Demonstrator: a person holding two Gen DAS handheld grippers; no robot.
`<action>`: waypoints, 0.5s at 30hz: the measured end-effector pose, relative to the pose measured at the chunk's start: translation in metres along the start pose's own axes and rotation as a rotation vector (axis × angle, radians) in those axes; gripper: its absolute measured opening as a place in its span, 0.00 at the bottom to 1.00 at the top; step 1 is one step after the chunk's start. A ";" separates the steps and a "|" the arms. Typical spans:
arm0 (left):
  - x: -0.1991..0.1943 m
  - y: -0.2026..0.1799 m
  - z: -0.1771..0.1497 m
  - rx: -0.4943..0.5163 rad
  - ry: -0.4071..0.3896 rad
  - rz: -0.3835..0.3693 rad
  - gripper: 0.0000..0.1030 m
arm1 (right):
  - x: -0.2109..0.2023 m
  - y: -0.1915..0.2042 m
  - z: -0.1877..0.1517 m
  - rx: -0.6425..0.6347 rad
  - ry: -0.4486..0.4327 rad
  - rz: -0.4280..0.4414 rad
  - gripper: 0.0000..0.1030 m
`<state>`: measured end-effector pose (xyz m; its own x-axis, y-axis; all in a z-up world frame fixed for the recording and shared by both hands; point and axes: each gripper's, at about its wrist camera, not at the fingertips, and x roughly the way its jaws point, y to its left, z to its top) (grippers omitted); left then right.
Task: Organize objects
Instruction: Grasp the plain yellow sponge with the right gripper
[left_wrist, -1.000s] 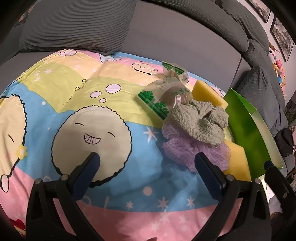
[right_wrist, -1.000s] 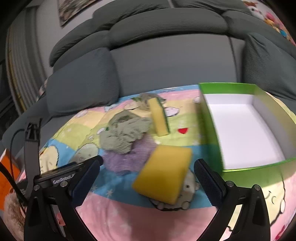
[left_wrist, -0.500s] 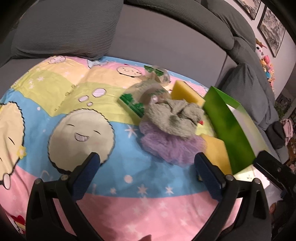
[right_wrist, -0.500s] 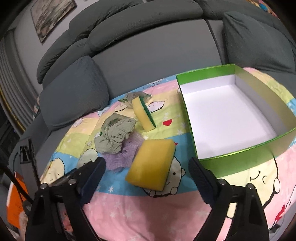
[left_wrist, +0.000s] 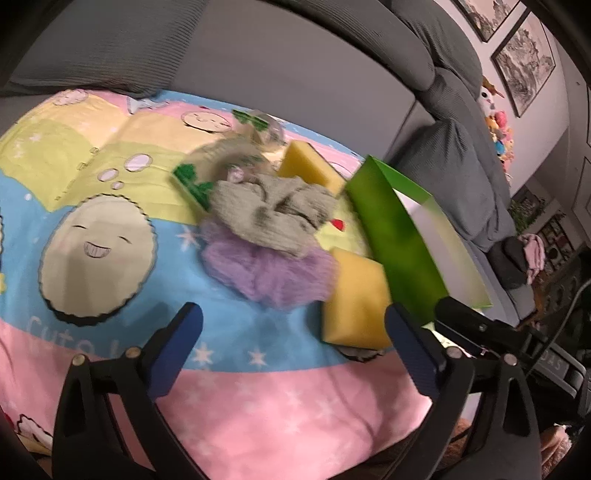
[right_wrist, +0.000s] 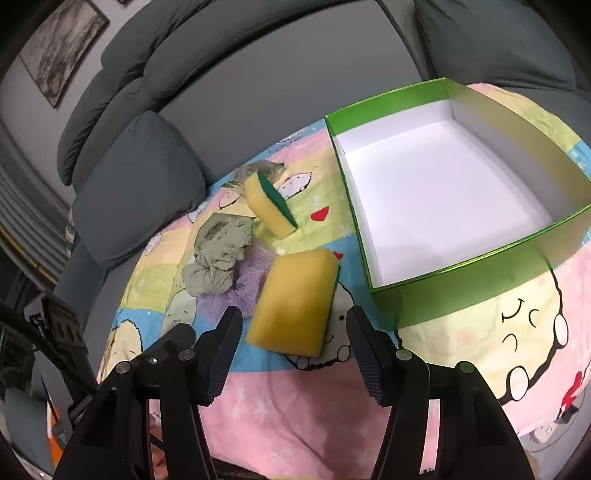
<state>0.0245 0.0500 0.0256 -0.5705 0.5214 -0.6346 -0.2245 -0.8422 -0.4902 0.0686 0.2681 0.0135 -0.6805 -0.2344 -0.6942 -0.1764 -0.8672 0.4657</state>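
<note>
The right tool (right_wrist: 295, 347) hangs at lower centre of its view, jaws closing with nothing between them yet; the big yellow sponge (right_wrist: 295, 301) lies just above its tips on the cartoon blanket (right_wrist: 314, 421). The green box (right_wrist: 476, 284) sits to the upper right. The left tool (left_wrist: 293, 343) stands wide, closing slightly, gripping nothing; the purple puff (left_wrist: 269, 273) lies above it, blurred, perhaps under the grey-green cloth (left_wrist: 273, 214).
</note>
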 end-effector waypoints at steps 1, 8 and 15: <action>0.002 -0.002 0.001 0.001 0.010 -0.009 0.92 | -0.001 -0.001 0.001 0.006 0.004 -0.003 0.60; 0.021 -0.021 0.002 0.058 0.090 -0.050 0.74 | 0.006 -0.005 0.008 0.050 0.061 0.003 0.44; 0.045 -0.026 -0.002 0.093 0.179 -0.082 0.62 | 0.029 -0.009 0.014 0.093 0.127 -0.028 0.44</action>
<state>0.0057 0.0955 0.0086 -0.3996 0.5974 -0.6953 -0.3407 -0.8009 -0.4924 0.0411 0.2753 -0.0032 -0.5804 -0.2696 -0.7684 -0.2629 -0.8310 0.4902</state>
